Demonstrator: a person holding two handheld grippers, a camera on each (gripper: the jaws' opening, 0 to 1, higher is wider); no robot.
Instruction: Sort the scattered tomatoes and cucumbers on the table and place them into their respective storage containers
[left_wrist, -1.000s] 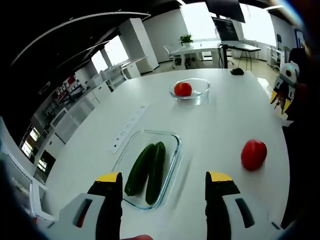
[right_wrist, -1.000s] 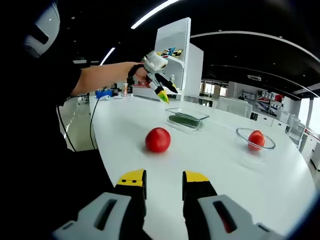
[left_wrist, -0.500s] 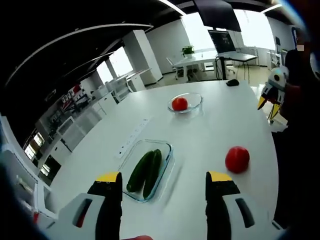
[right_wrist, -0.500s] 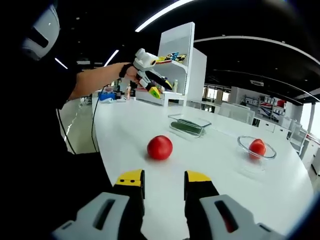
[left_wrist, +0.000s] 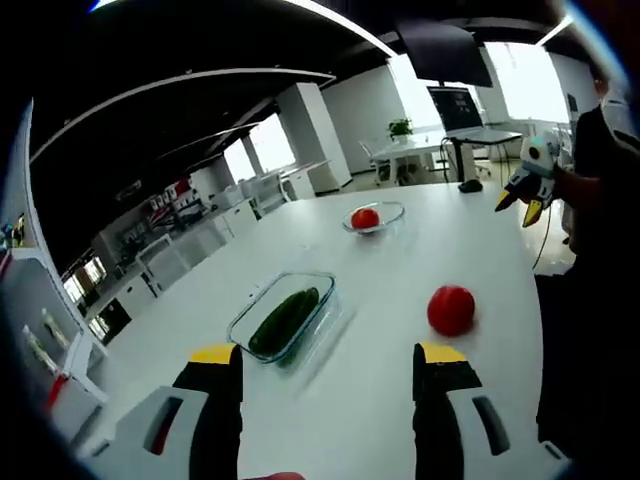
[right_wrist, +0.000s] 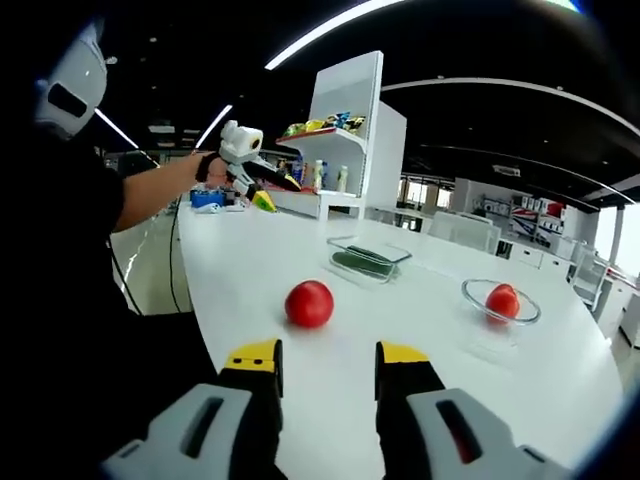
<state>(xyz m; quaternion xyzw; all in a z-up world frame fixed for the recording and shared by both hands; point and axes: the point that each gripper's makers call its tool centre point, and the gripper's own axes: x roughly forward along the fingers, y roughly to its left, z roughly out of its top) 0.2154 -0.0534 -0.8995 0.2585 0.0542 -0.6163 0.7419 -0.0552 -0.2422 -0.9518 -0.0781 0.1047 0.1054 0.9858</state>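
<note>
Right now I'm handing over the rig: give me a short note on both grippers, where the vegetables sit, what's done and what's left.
Left hand-held gripper: open, empty, raised above the table.
Right hand-held gripper: open, empty, aimed toward the loose tomato.
Done: cucumbers lie in the rectangular glass container; one tomato sits in the round glass bowl.
Left: the loose tomato rests on the white table, outside both containers. It likely goes in the round bowl.

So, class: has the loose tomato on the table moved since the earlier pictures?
No. The loose tomato keeps its place on the table beside the rectangular cucumber dish and round bowl; only the cameras pulled back.
</note>
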